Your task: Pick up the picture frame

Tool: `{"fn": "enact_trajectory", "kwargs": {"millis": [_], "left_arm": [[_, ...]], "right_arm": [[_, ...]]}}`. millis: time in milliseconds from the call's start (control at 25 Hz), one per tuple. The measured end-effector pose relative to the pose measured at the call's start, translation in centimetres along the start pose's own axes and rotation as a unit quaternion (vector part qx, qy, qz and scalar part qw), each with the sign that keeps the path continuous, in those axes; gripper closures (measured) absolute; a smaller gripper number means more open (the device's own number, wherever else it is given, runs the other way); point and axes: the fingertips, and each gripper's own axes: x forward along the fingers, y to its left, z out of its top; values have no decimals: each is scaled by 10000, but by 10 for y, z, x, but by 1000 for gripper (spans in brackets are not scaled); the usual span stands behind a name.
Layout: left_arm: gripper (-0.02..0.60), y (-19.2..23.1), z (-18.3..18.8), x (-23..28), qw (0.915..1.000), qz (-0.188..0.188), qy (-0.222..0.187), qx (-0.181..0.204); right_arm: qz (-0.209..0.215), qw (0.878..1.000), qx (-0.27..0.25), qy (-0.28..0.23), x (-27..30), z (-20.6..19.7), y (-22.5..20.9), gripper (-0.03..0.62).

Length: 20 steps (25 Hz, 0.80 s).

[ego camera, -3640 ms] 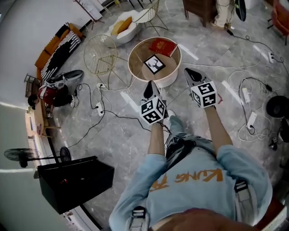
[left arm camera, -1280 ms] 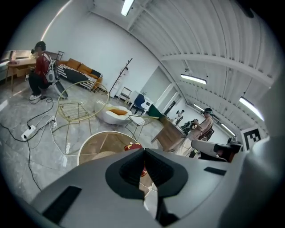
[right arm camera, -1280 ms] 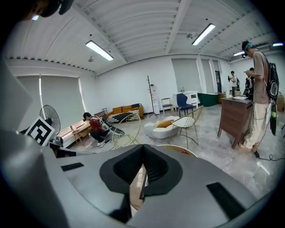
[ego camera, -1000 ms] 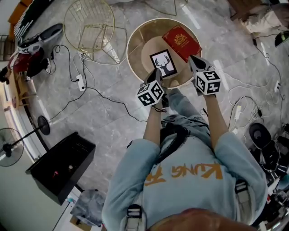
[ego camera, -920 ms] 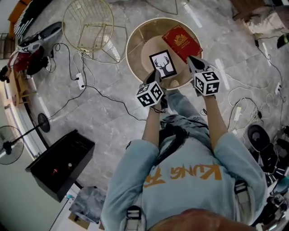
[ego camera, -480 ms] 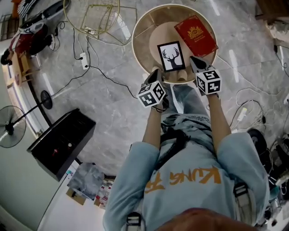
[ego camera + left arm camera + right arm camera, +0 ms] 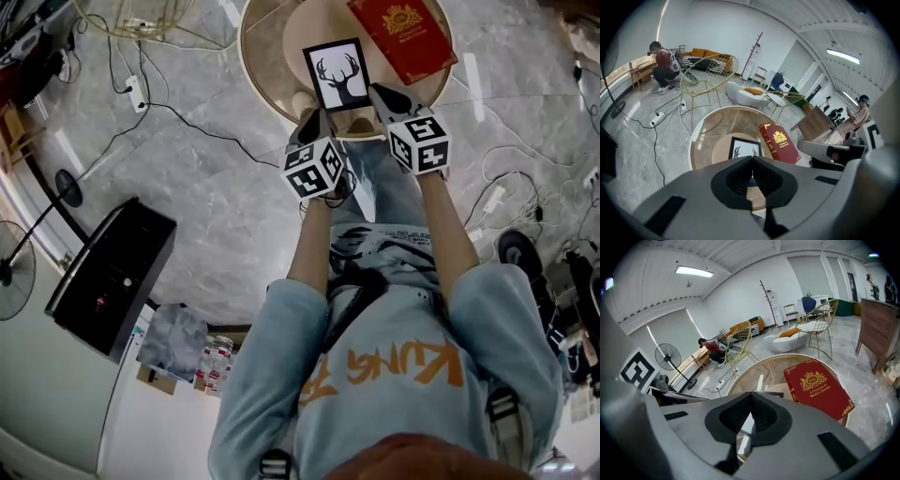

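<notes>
The picture frame (image 7: 337, 75), black-edged with a deer-antler print, lies flat on the round glass table (image 7: 253, 66), with a red book (image 7: 403, 37) beside it on the right. My left gripper (image 7: 314, 120) is shut and empty, its tip just short of the frame's near left corner. My right gripper (image 7: 380, 94) is shut and empty too, near the frame's near right corner. In the left gripper view the frame (image 7: 744, 149) shows just past the closed jaws (image 7: 752, 161). In the right gripper view the book (image 7: 818, 387) is plain, while the jaws (image 7: 751, 408) hide most of the frame.
Cables and a power strip (image 7: 141, 94) trail over the marble floor left of the table. A black box (image 7: 108, 272) and a fan (image 7: 19, 272) stand at the left. Beyond the table are a gold wire chair (image 7: 710, 77) and a seated person (image 7: 658, 65).
Both grippers have come down toward the table, still shut. The table and frame now lie closer and higher in the head view.
</notes>
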Motion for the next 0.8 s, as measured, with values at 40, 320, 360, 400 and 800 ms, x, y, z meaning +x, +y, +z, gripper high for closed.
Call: {"fn": "enact_trajectory", "kwargs": {"millis": [40, 320, 360, 400, 800], "left_arm": [[561, 3, -5, 6, 10000, 5, 37, -44], [561, 25, -16, 42, 9999, 61, 47, -118], [561, 31, -22, 46, 9998, 107, 105, -119], [561, 36, -26, 52, 9997, 159, 160, -127], [561, 62, -42, 116, 9987, 409, 254, 185]], "right_arm": [[19, 10000, -27, 39, 6, -3, -1, 595], [166, 9991, -237, 313, 39, -30, -14, 595], [185, 9989, -216, 378, 41, -39, -15, 595], [198, 9987, -198, 431, 45, -46, -17, 595], [106, 9984, 119, 536, 83, -87, -49, 595]]}}
